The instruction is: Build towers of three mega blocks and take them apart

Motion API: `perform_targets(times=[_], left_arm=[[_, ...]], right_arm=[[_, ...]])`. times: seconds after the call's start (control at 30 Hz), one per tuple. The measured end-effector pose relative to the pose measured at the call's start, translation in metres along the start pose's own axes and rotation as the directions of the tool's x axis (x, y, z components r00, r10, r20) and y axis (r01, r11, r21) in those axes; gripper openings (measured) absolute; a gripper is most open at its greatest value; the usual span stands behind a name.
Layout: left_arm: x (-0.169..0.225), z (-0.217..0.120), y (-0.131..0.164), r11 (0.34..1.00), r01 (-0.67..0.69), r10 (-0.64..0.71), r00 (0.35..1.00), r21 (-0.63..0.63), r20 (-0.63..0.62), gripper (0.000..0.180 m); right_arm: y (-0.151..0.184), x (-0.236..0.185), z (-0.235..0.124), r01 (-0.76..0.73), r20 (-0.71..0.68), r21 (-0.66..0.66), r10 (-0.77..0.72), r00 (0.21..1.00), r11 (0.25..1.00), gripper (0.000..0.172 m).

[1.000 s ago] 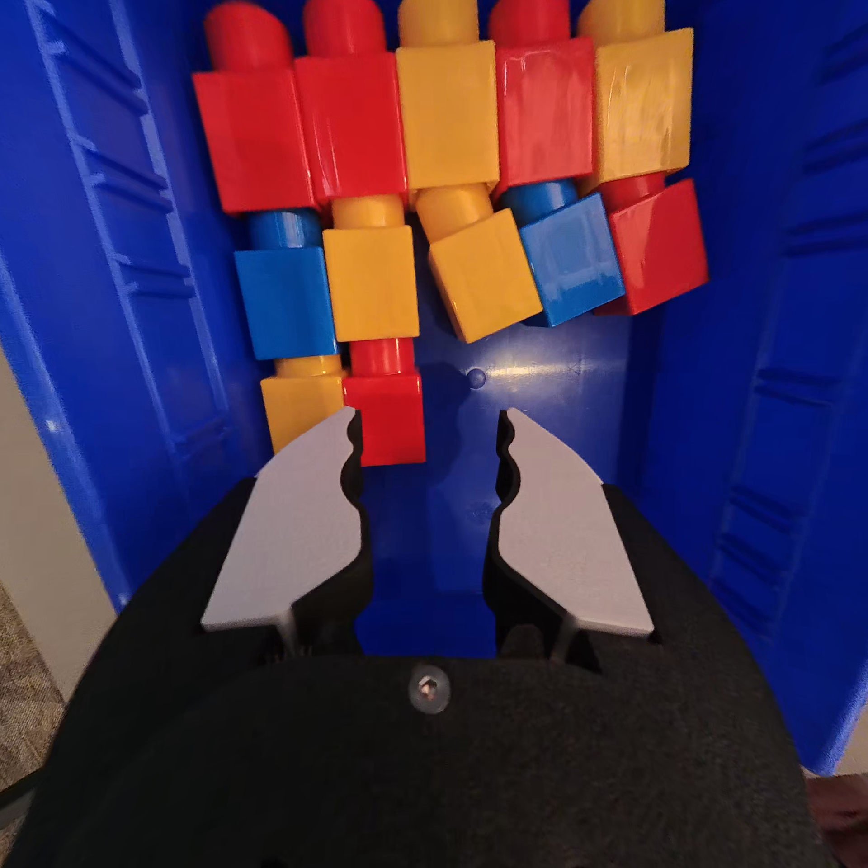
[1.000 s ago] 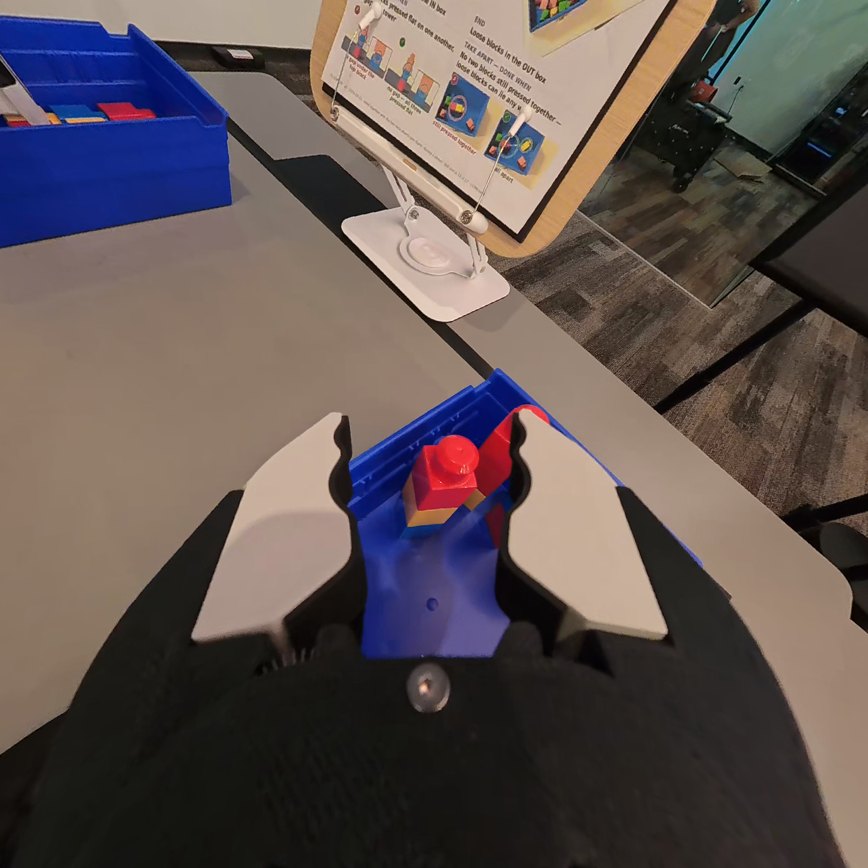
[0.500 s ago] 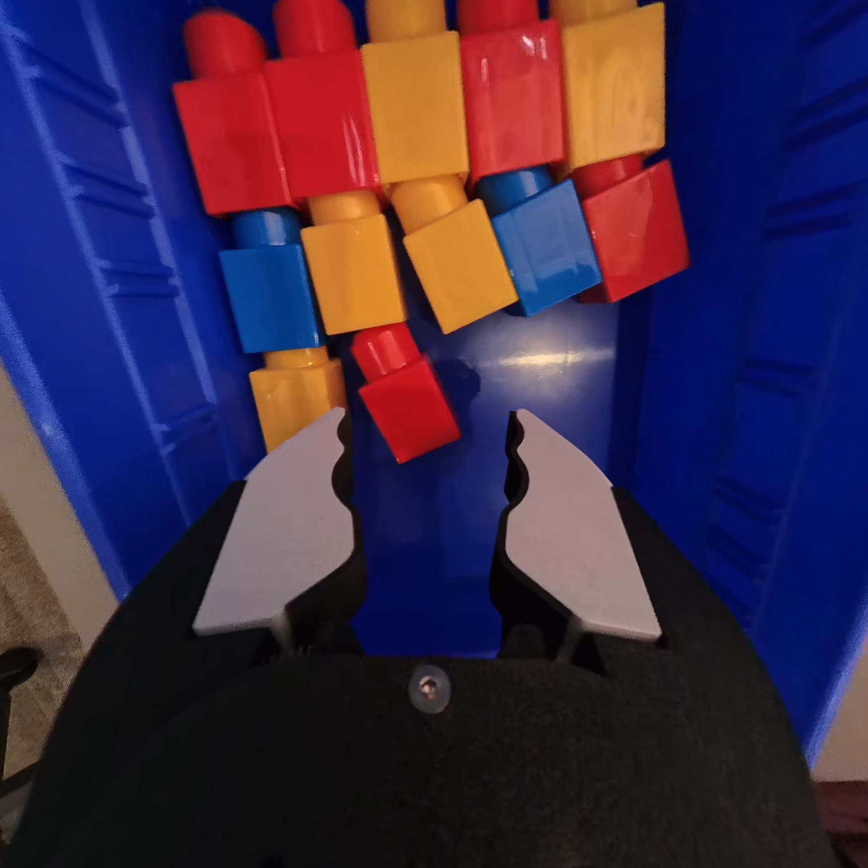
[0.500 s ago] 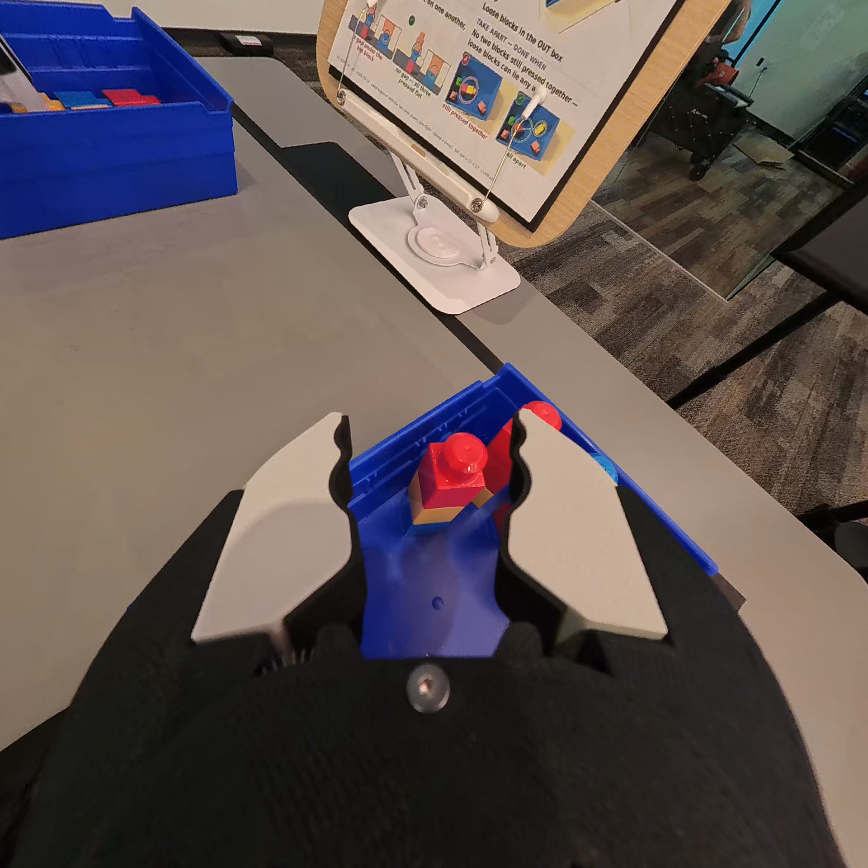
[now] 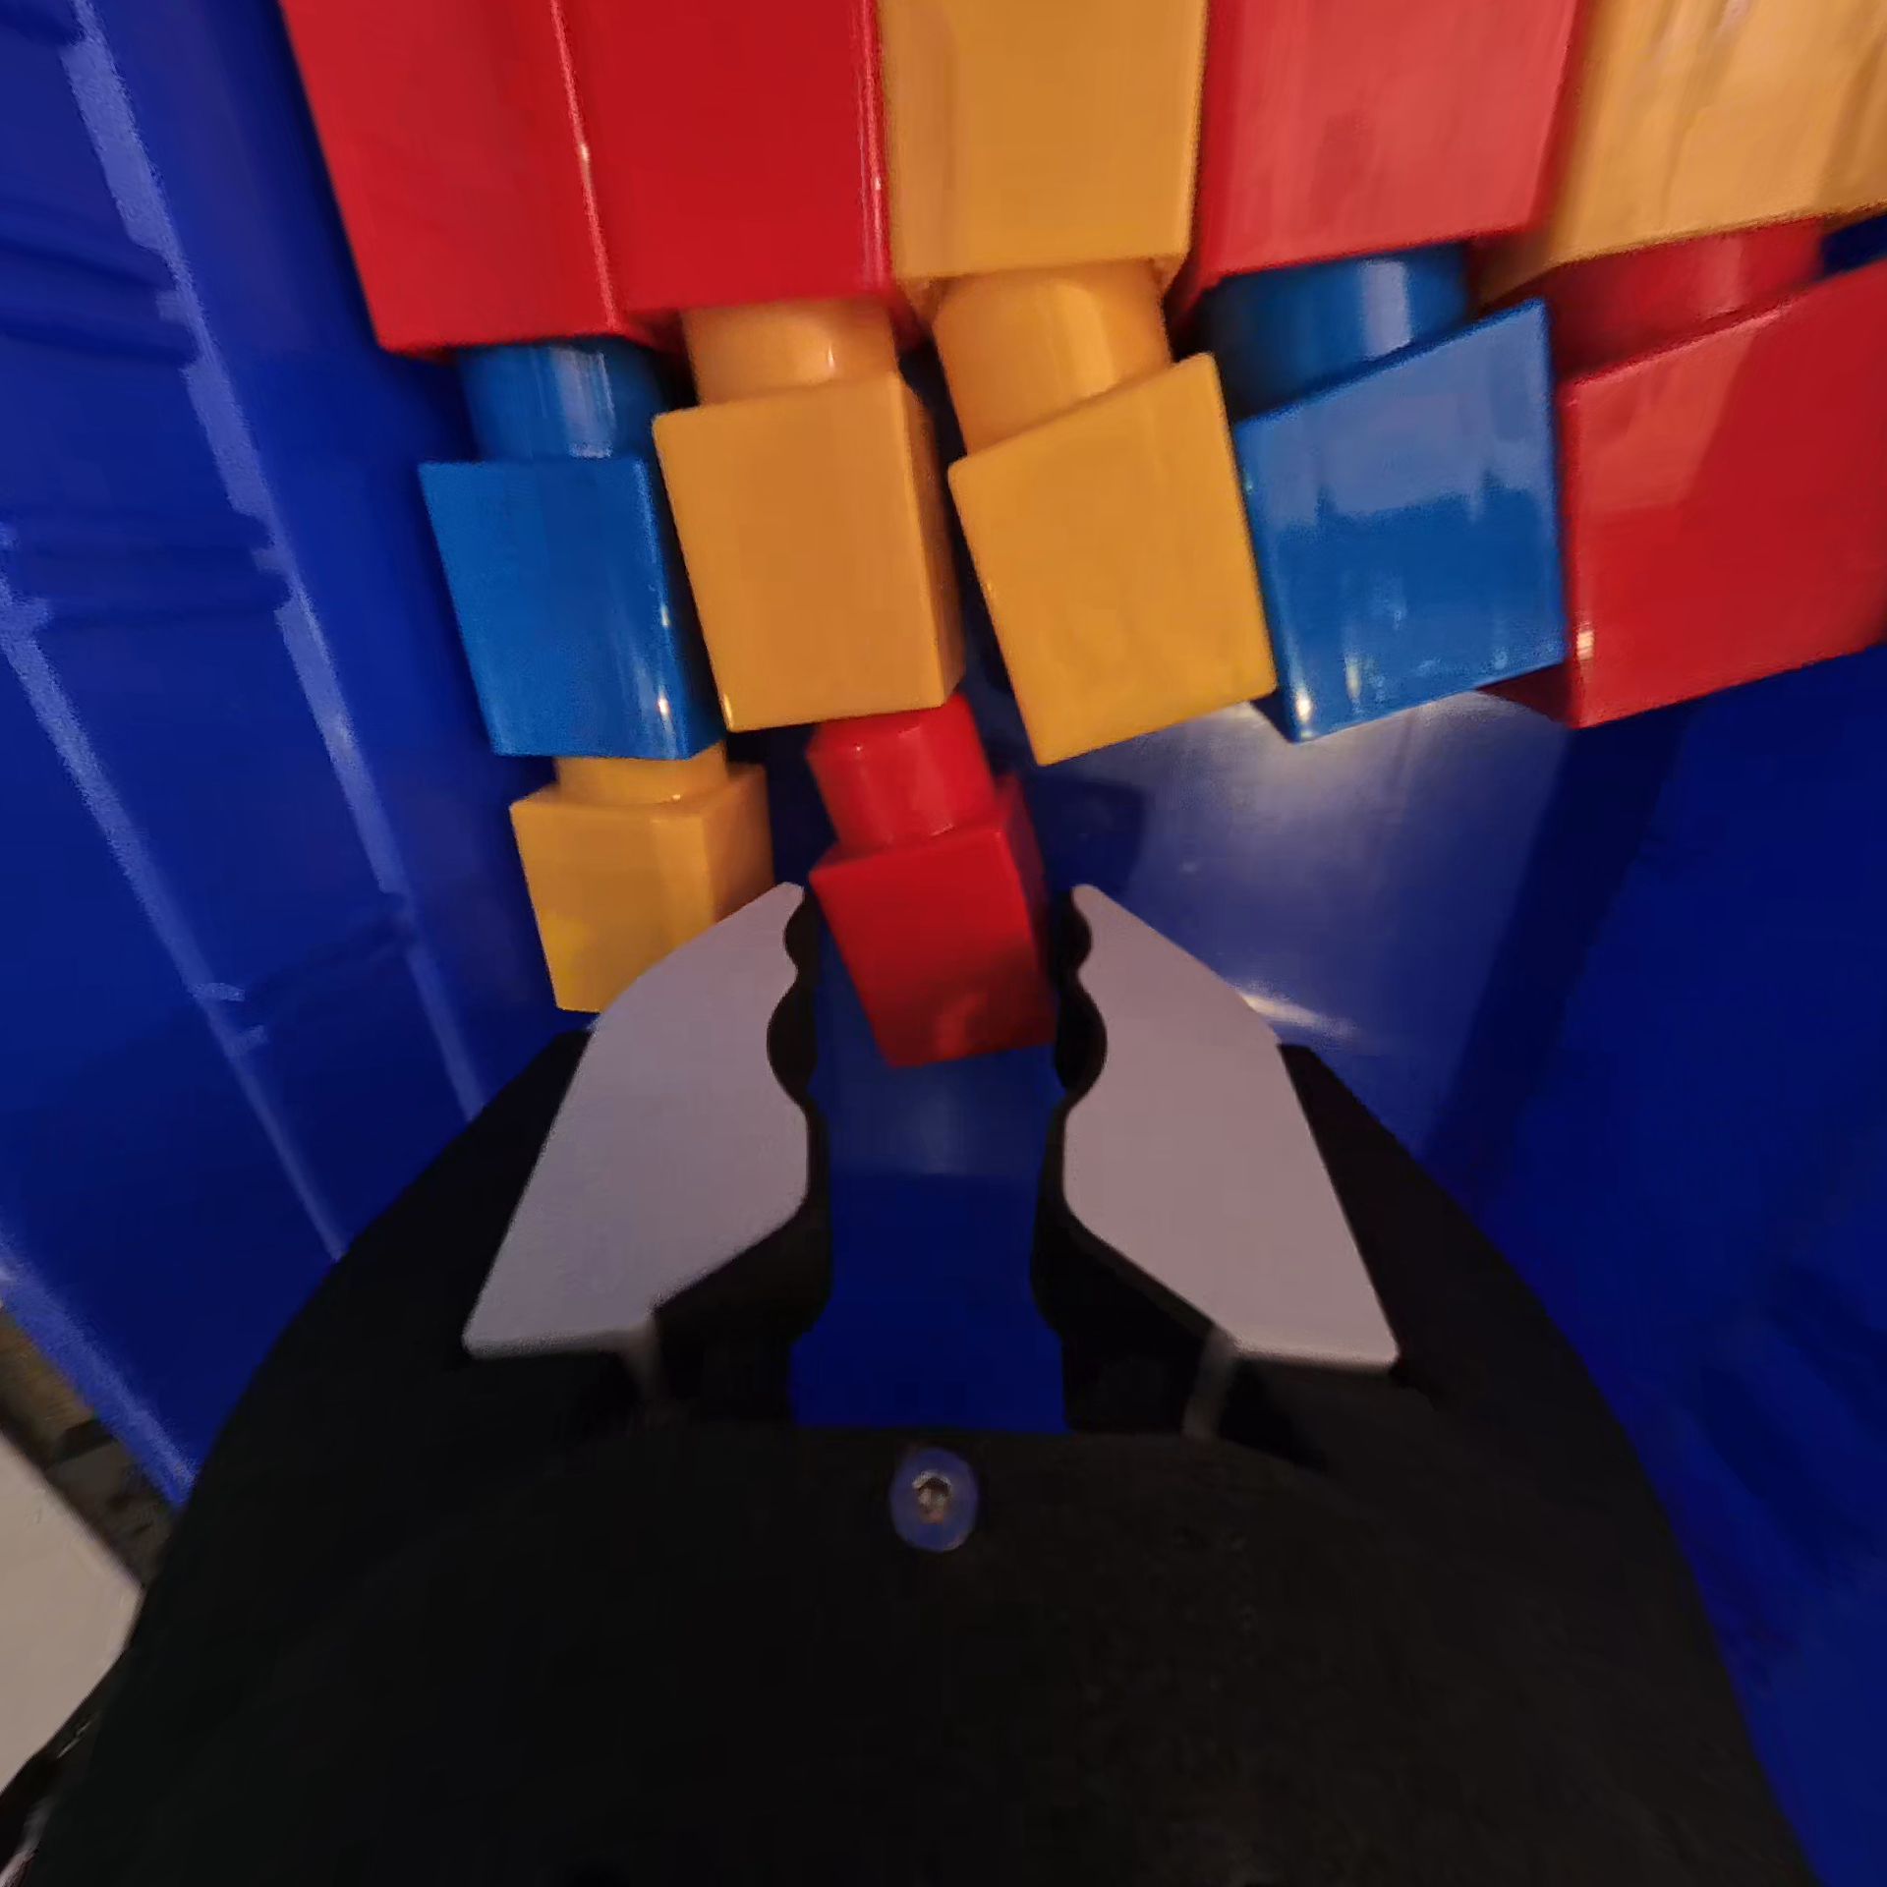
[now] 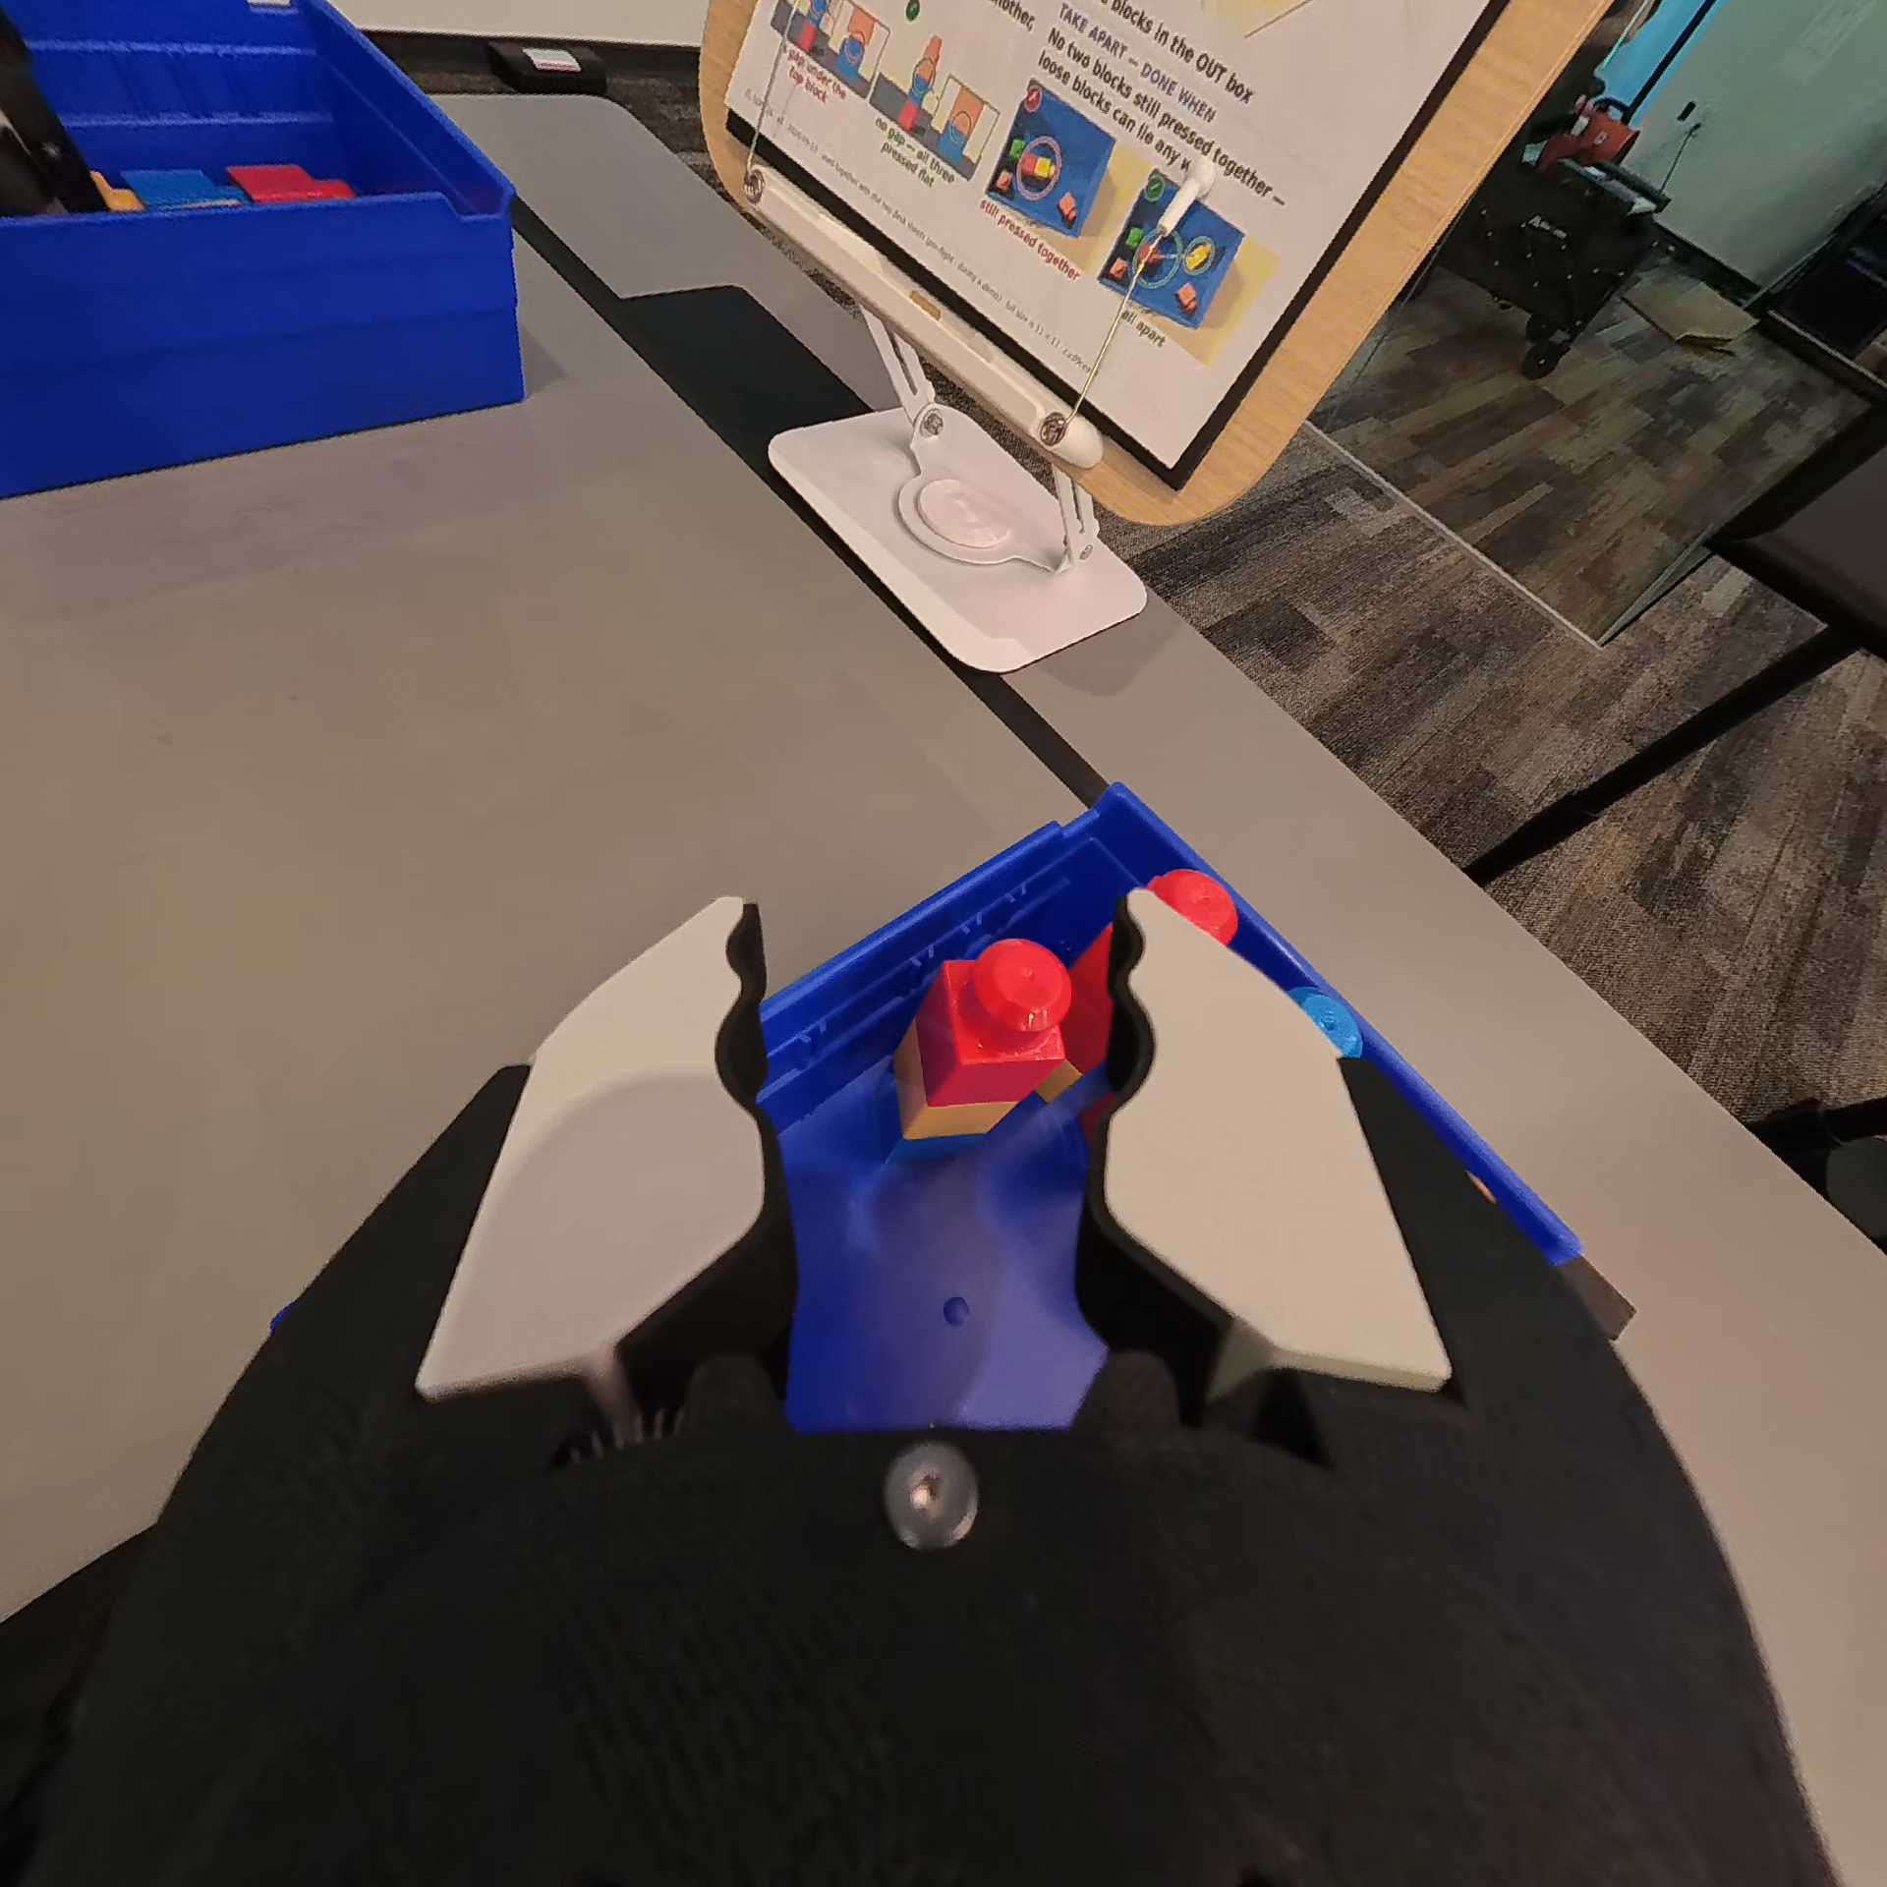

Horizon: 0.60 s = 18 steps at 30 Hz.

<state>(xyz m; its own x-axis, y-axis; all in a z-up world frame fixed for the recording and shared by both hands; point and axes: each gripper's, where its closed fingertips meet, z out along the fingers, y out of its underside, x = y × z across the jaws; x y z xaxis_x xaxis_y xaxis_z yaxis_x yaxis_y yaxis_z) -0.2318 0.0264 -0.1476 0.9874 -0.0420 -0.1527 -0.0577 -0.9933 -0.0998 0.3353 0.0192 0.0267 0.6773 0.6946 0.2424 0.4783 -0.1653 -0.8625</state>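
Left wrist view: narrowed left tool [image 5: 934, 919] straddles a tilted red block [image 5: 934, 950], bin walls [image 5: 204, 715] close on both sides.

Around us: a grey bench in a carpeted office room.

We see the smooth matte grey bench [image 6: 429, 715] made of sections, with dark seams [image 6: 735, 337] between them. A white flat-footed stand [image 6: 960, 531] on it props up a rounded wooden board carrying a printed instruction sheet [image 6: 1103, 184]. Beyond the bench edge lies a carpet of mottled brown and grey tiles [image 6: 1481, 572]. A pale teal wall [image 6: 1756, 112] stands at the far right, with a black wheeled cart [image 6: 1562, 245] before it. The light is soft and even; a dark table leg [image 6: 1675, 756] crosses the carpet.
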Motion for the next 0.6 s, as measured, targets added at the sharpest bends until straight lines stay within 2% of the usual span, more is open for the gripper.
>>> perform_targets(times=[0.33,0.47,0.6], left_arm=[[0.007,-0.008,0.008,0.988,-0.138,0.147,0.978,-0.067,0.148,0.043],[0.012,-0.015,0.007,0.987,-0.154,0.159,0.978,-0.046,0.135,0.042],[0.019,-0.03,0.011,0.986,-0.167,0.167,0.985,-0.004,0.046,0.042]], right_arm=[[0.002,-0.002,0.002,0.003,0.011,-0.006,-0.003,1.0,1.0,0.065],[0.002,-0.004,0.004,0.009,0.014,-0.014,-0.009,1.0,1.0,0.065],[0.0,-0.006,0.005,0.021,0.016,-0.016,-0.021,1.0,1.0,0.065]])
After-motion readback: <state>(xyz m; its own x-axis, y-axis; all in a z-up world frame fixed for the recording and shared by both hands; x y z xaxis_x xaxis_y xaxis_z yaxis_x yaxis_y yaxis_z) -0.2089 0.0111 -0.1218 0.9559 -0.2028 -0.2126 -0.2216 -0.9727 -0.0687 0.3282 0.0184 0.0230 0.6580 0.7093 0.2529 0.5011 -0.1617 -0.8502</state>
